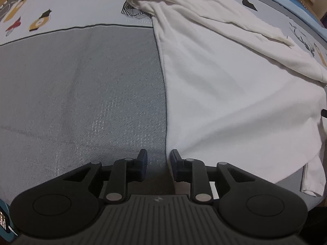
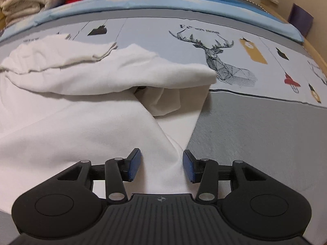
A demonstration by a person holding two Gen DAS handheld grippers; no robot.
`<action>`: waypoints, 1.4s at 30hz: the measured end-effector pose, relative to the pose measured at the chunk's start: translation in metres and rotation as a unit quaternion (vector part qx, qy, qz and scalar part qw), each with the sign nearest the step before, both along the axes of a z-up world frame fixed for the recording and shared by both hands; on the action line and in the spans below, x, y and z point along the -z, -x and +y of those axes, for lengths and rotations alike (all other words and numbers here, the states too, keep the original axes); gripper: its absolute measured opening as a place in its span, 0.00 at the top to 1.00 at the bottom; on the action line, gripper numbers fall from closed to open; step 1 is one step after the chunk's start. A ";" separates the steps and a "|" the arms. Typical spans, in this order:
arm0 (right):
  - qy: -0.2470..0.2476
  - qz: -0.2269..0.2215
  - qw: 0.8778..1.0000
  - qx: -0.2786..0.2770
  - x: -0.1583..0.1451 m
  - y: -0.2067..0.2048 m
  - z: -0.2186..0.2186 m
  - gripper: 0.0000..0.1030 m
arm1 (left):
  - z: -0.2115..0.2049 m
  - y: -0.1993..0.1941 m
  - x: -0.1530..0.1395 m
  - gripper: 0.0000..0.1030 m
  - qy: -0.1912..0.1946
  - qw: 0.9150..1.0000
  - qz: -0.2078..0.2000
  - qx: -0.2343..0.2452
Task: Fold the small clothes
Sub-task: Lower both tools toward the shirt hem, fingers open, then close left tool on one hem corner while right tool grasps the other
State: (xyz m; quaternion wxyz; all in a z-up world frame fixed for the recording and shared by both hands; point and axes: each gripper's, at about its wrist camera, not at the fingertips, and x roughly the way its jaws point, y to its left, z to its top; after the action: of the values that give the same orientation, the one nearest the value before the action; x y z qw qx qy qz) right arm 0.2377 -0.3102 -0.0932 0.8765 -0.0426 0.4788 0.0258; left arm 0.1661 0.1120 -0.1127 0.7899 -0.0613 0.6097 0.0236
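While the white garment [image 1: 224, 94] lay partly folded on the bed [image 1: 81, 91], both grippers stood released: the left gripper [image 1: 158, 164] at its straight edge, the right gripper [image 2: 161, 166] over a fold. Judged mid-fold; next, pinching an edge to carry across.

white garment [image 1: 235, 102] – partly folded, rumpled, on bedspread [image 1: 81, 102]
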 end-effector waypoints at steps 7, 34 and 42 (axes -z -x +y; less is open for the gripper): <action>0.014 -0.032 0.999 -0.035 -0.010 0.000 0.006 1.00 | -0.006 0.002 -0.001 0.78 0.044 0.999 0.003 0.030; -0.062 0.028 0.996 -0.059 -0.014 0.004 0.021 0.57 | 0.041 0.028 -0.020 0.82 -0.020 0.999 -0.016 0.027; -0.039 0.011 0.996 -0.077 -0.026 0.004 0.024 0.95 | 0.028 0.022 -0.026 0.97 -0.016 0.998 -0.044 0.051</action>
State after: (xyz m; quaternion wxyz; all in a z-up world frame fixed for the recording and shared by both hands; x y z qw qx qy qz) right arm 0.2340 -0.2862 -0.0668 0.8673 -0.0453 0.4827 0.1124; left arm 0.1445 0.1399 -0.0865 0.8168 -0.0189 0.5765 -0.0096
